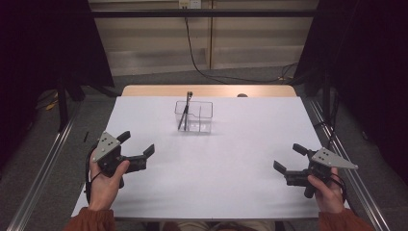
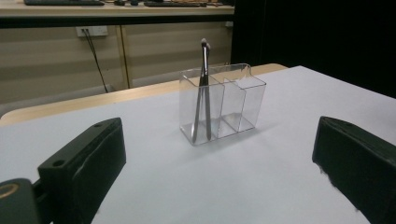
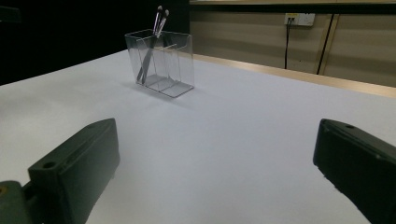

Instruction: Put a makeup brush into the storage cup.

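In the high view the brushes (image 1: pixel 184 111) in the clear organizer (image 1: pixel 194 117) are too small to count. The left gripper view cuts off the left gripper (image 2: pixel 219 172) at the bottom edge, and the tabletop (image 3: pixel 233 130) runs past the frame.

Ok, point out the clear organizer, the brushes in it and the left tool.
clear organizer (image 2: pixel 243 105): left gripper view, its front wall.
brushes (image 3: pixel 150 56): right gripper view, the handles.
left tool (image 1: pixel 136 147): high view, between its open jaws.
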The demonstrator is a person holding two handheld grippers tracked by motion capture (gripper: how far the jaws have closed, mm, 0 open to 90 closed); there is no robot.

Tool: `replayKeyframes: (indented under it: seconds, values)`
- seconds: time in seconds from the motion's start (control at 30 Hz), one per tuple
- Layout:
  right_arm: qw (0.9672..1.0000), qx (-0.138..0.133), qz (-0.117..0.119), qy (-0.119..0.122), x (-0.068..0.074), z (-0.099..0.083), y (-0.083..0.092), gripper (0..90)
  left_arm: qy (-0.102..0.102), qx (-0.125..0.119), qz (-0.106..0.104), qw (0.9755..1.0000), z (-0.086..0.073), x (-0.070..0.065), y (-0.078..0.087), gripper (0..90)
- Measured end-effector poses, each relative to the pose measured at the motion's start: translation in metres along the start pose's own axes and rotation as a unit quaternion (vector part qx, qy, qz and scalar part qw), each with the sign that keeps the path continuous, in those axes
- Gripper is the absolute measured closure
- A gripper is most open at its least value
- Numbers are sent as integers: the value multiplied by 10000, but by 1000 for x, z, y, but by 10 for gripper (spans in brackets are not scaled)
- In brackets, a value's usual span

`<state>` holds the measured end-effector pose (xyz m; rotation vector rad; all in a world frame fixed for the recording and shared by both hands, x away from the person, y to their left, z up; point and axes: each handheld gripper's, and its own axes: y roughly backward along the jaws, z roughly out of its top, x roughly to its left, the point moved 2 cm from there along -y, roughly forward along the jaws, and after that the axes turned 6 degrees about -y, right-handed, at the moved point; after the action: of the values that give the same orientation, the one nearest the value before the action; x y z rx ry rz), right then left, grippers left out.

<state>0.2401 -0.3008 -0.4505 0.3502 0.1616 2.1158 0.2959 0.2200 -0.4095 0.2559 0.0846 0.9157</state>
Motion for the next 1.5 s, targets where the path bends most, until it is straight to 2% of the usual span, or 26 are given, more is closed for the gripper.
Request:
replayKeyframes:
  seconds: [0.07, 0.23, 0.37, 0.47, 0.6, 0.67, 0.9, 1.03, 1.13, 1.3, 1.37, 1.5]
  values:
    - [10000, -5, -23, -7, -1, 0, 1, 1, -57, -114, 124, 9998, -3, 0, 6, 38]
    - [10000, -9, -17, -19, 0, 0, 1, 1, 15, -51, 52, 10000, -9, -1, 13, 38]
    - [10000, 1, -30, -22, 0, -1, 1, 1, 79, -57, 88, 9999, -18, -1, 20, 40]
    - [10000, -24, -39, -33, 0, -1, 2, 1, 12, -37, 95, 9999, -21, -3, 25, 40]
    - [10000, -37, -39, -22, 0, -1, 3, 1, 149, -63, 135, 9998, -26, -8, 32, 38]
    - [10000, -34, -33, -11, 0, -1, 4, 1, 63, -25, 152, 9999, -29, -14, 35, 35]
    - [10000, -47, 4, -24, 1, -1, 5, 0, 39, -69, 175, 9998, -32, -18, 38, 33]
    - [10000, -43, 12, 33, 2, -1, 6, 1, 38, 46, 140, 9999, -37, -18, 40, 33]
    - [10000, -46, 0, 39, 2, -1, 6, 0, 111, 69, 99, 9999, -40, -19, 41, 33]
    - [10000, -25, -26, 50, 1, -2, 5, 0, 200, 53, 208, 9996, -42, -17, 42, 33]
    - [10000, -16, -24, 56, 1, -2, 5, 1, 281, 92, 158, 9994, -43, -17, 42, 32]
    - [10000, -14, -26, 64, 1, -2, 4, 1, 284, 56, 179, 9994, -42, -17, 43, 32]
